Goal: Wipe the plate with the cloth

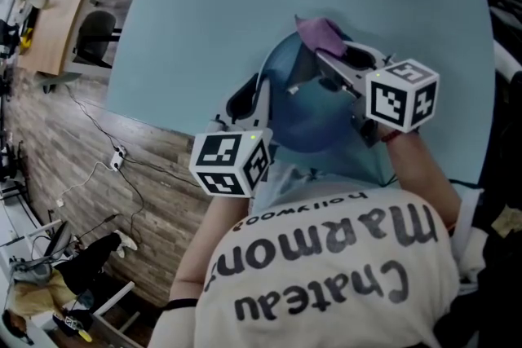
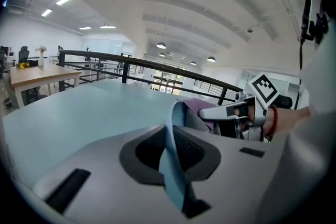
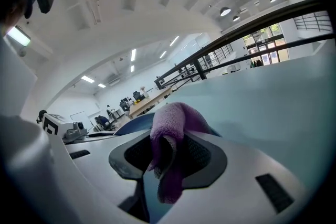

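Observation:
A blue plate (image 1: 303, 114) is held up over the pale blue table (image 1: 204, 12), tilted on edge. My left gripper (image 1: 251, 96) is shut on the plate's left rim. In the left gripper view that rim (image 2: 169, 134) runs as a thin blue edge between the pads of my left gripper (image 2: 170, 153). My right gripper (image 1: 328, 59) is shut on a purple cloth (image 1: 320, 33) at the plate's upper right edge. In the right gripper view the cloth (image 3: 169, 136) bulges out of my right gripper (image 3: 167, 159), with the plate (image 3: 132, 124) just behind it.
A wooden desk (image 1: 65, 4) stands beyond the table's left side, with a chair (image 1: 96, 33) under it. Cables (image 1: 98, 175) and clutter lie on the wood floor at the lower left. A black railing (image 2: 131, 66) runs behind the table.

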A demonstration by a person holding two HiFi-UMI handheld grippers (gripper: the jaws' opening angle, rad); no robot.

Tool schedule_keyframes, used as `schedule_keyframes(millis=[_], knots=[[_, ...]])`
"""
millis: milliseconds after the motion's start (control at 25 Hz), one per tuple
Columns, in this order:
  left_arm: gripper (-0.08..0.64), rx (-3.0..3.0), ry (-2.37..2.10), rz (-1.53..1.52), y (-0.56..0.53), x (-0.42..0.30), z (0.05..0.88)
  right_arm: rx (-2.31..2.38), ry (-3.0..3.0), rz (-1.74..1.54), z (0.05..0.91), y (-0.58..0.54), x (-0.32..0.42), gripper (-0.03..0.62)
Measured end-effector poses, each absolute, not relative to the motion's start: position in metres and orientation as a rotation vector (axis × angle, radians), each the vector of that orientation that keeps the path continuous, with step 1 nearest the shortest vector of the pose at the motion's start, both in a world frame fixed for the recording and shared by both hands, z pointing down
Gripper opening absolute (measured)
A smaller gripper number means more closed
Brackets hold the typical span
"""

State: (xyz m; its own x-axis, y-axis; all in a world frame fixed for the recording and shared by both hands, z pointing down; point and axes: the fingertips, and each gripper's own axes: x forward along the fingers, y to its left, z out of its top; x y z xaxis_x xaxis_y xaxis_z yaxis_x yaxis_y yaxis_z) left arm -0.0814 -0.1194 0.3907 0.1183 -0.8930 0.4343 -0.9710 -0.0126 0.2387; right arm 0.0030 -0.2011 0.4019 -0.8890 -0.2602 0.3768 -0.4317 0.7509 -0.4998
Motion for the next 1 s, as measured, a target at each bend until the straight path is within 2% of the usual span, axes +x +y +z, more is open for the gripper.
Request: schedule_keyframes(millis=[600,1000], knots=[[0.029,1.928,-1.803,0.188,-0.113,-0.082,0.390,0.715,-2.608,0.914,0.424,-0.216,0.050,0.155],[0.031,1.889,-1.824,0.179,-0.111,-0.078,0.390,0.590,-2.664,0.968,0.408,-0.193,0.036,0.155]])
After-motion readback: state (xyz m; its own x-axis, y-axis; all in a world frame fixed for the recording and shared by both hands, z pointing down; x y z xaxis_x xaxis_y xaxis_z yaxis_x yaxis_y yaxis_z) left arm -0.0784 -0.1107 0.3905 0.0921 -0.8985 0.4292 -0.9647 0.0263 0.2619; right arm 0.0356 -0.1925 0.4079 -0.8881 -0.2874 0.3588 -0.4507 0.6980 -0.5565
